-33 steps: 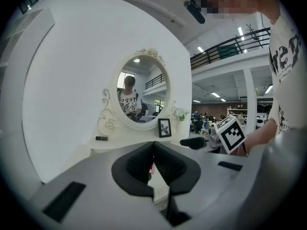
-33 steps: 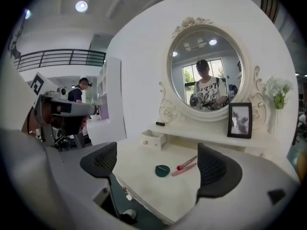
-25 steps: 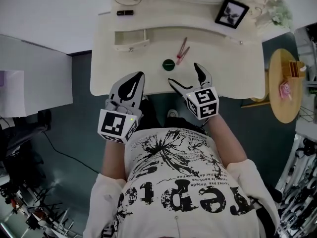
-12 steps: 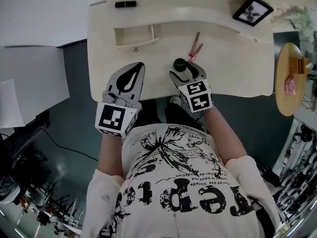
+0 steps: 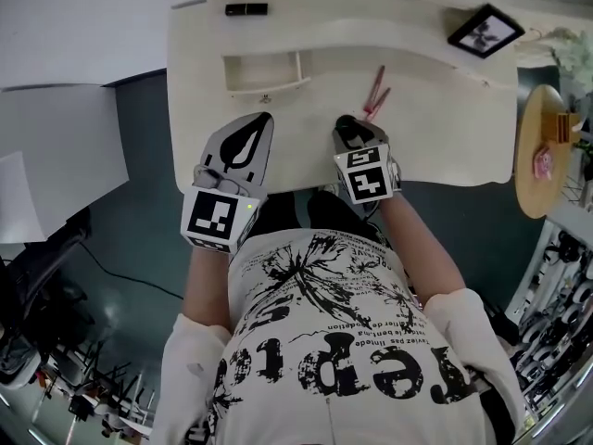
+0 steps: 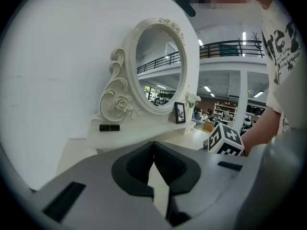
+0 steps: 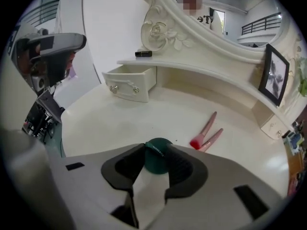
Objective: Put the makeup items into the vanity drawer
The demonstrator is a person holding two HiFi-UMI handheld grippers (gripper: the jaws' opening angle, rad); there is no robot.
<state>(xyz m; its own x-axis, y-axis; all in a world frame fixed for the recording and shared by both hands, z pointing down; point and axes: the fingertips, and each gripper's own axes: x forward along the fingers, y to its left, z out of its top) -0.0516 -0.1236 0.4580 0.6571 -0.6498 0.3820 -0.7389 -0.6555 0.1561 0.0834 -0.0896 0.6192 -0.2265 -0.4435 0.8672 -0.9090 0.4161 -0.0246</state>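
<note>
A round dark green compact (image 7: 157,159) lies on the cream vanity top (image 5: 445,128). My right gripper (image 7: 156,153) is over it, and its jaws are closing, with both pads touching the compact's sides. In the head view the right gripper (image 5: 348,130) hides most of the compact. Two pink makeup brushes (image 5: 376,93) (image 7: 207,137) lie just beyond it. The small vanity drawer (image 5: 264,70) (image 7: 129,83) stands pulled out at the left. A black lipstick (image 5: 246,9) (image 6: 109,127) rests on the upper shelf. My left gripper (image 5: 262,120) (image 6: 153,145) hovers at the table's front edge, shut and empty.
A framed picture (image 5: 482,31) (image 7: 271,80) leans at the back right of the vanity, beside the oval mirror (image 6: 158,66). A round wooden side table (image 5: 537,156) with small items stands to the right. The person's body is close against the vanity's front edge.
My right gripper has moved forward over the green compact and its wide-open jaws have closed in on it. The left gripper has stayed at the front edge.
</note>
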